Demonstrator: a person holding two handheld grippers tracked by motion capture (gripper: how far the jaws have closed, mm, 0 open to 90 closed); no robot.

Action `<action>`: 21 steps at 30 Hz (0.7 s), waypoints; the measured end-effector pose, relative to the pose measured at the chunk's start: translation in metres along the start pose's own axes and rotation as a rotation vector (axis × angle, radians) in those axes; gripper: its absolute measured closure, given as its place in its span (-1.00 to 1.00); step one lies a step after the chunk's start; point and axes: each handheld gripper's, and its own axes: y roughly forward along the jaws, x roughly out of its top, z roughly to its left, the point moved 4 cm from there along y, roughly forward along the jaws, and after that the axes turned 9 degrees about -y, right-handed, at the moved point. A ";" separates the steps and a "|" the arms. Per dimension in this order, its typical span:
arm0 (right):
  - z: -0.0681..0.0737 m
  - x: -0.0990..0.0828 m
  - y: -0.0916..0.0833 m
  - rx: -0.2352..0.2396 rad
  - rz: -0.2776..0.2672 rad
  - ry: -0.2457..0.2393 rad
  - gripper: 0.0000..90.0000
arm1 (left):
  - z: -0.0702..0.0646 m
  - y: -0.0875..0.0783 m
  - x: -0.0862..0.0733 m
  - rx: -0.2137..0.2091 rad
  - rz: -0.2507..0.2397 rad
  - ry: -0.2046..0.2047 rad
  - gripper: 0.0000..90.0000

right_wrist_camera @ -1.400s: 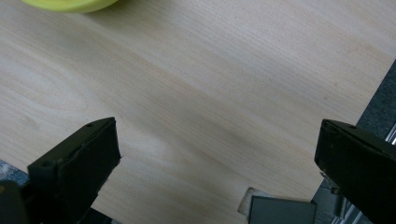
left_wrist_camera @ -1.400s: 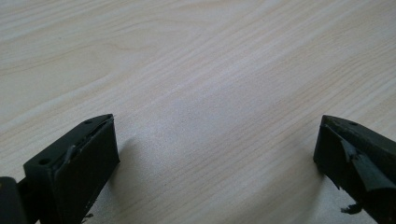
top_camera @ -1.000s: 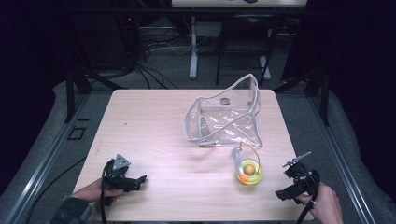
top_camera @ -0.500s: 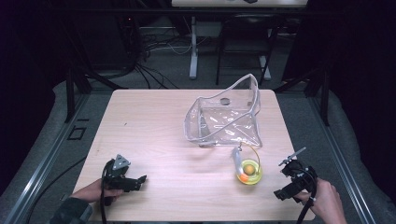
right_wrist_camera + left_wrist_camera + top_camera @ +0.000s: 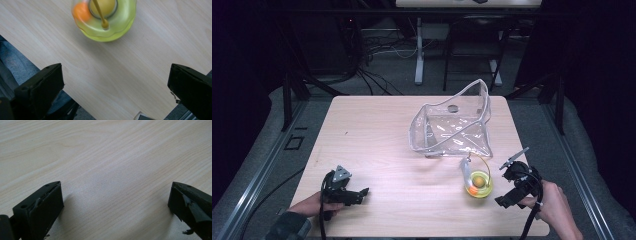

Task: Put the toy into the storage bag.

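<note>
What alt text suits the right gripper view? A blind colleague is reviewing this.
A yellow-green toy with an orange ball lies on the pale wooden table, ahead of the open right claw, whose two black jaws stand wide apart with nothing between them.

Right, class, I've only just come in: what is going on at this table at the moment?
A person sits at a wooden table with a two-jaw gripper in each hand. The right gripper is open and sits just beside a small yellow-green toy with an orange ball in it, not touching it. The left gripper is open too, resting low over bare wood at the near left. A clear plastic pouch stands open farther back. Nothing is held yet.
</note>
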 end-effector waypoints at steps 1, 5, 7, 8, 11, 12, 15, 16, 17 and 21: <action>0.001 0.003 -0.001 -0.007 -0.011 -0.003 -1.00 | 0.000 0.000 0.000 0.000 0.000 0.000 -1.00; 0.000 0.016 -0.005 -0.030 -0.036 -0.027 -1.00 | 0.000 0.000 0.000 0.000 0.000 0.000 -1.00; 0.000 0.023 -0.005 -0.031 -0.053 -0.030 -1.00 | 0.000 0.000 0.000 0.000 0.000 0.000 -1.00; 0.000 0.023 -0.005 -0.031 -0.053 -0.030 -1.00 | 0.000 0.000 0.000 0.000 0.000 0.000 -1.00; -0.002 0.031 -0.006 -0.035 -0.052 -0.050 -1.00 | 0.000 0.000 0.000 0.000 0.000 0.000 -1.00; -0.001 0.037 -0.006 -0.035 -0.055 -0.058 -1.00 | 0.000 0.000 0.000 0.000 0.000 0.000 -1.00; 0.001 0.042 -0.008 -0.021 -0.048 -0.067 -1.00 | 0.000 0.000 0.000 0.001 0.000 0.001 -1.00; 0.001 0.044 -0.009 -0.025 -0.041 -0.075 -0.98 | 0.000 0.000 0.000 0.000 0.000 0.000 -1.00; 0.001 0.044 -0.009 -0.025 -0.041 -0.075 -0.98 | 0.000 0.000 0.000 0.000 0.000 0.000 -1.00; 0.003 0.055 -0.011 -0.030 -0.046 -0.099 -0.60 | 0.000 0.000 0.000 0.000 0.000 0.000 -1.00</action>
